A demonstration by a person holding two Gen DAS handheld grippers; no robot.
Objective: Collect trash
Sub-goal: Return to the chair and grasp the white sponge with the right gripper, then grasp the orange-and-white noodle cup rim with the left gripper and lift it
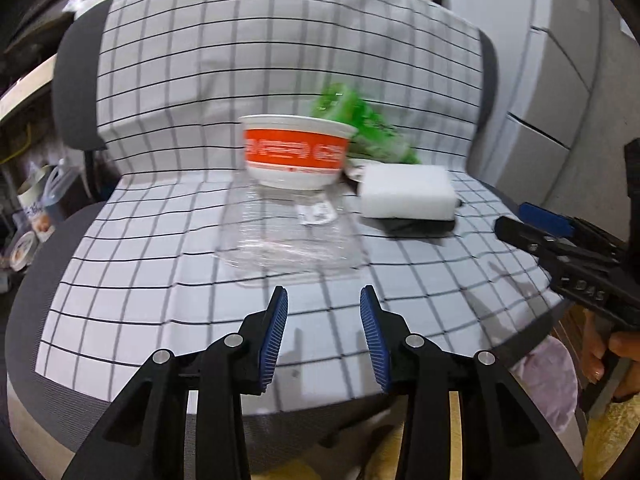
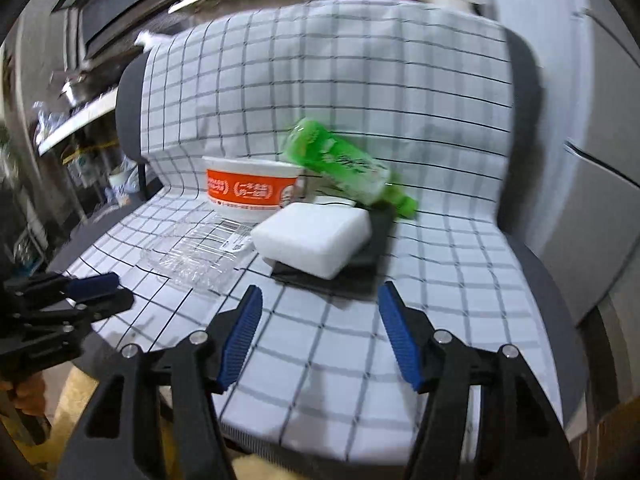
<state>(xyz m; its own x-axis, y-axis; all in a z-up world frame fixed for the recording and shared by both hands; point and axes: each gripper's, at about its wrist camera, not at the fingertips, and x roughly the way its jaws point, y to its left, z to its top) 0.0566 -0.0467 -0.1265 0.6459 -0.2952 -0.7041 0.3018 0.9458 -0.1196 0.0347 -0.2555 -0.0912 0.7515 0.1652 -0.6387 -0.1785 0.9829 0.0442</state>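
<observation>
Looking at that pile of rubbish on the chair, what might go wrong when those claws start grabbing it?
The green bottle lies tilted across the orange-and-white bowl and other items, so lifting the bowl may send it rolling. The clear plastic tray is thin and hard to see, and may crumple or slip. Both the left gripper and right gripper are open and empty.

Black tongs (image 1: 324, 292), blue ribbed pads (image 2: 240, 336), silver screws

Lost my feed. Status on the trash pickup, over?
Left gripper and right gripper open, empty. Bowl, clear tray, green bottle, foam block untouched on chair. Nothing in the way.
</observation>
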